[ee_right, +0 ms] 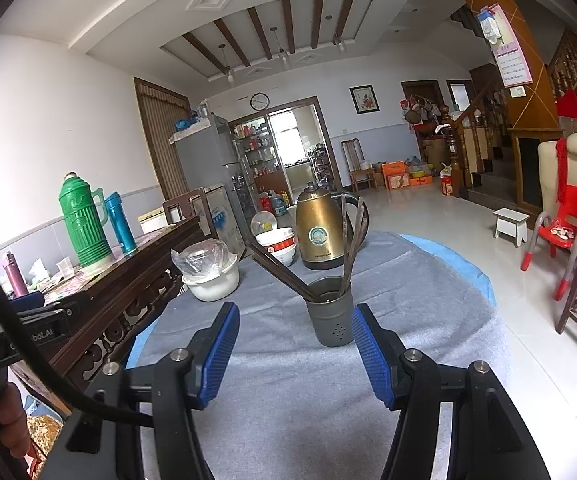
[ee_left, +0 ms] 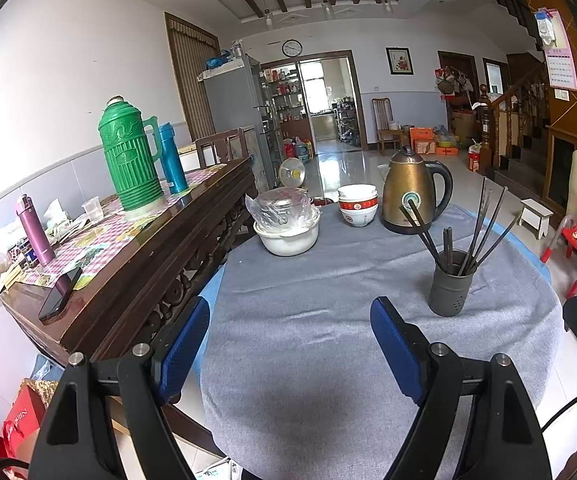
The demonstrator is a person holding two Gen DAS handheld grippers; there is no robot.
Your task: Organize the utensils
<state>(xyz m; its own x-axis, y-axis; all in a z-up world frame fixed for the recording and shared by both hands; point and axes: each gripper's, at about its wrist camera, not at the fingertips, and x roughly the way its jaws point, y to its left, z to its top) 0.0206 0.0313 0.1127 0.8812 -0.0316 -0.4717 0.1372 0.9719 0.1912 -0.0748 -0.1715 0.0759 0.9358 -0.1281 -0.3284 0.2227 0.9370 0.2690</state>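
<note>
A dark grey utensil holder [ee_left: 450,290] stands on the grey tablecloth [ee_left: 308,320] with several dark chopsticks [ee_left: 480,228] sticking out of it. My left gripper [ee_left: 290,332] is open and empty, above the cloth to the left of the holder. In the right wrist view the holder [ee_right: 330,312] stands just ahead of my right gripper [ee_right: 294,342], which is open and empty, the holder near its right finger [ee_right: 370,350]. The chopsticks [ee_right: 352,240] lean out to both sides.
A gold kettle [ee_left: 410,192], stacked bowls [ee_left: 358,204] and a white pot with a bagged lid [ee_left: 286,220] stand at the table's far side. A dark wooden sideboard [ee_left: 136,264] with a green thermos [ee_left: 128,156] runs along the left. Red chair [ee_right: 560,232] at right.
</note>
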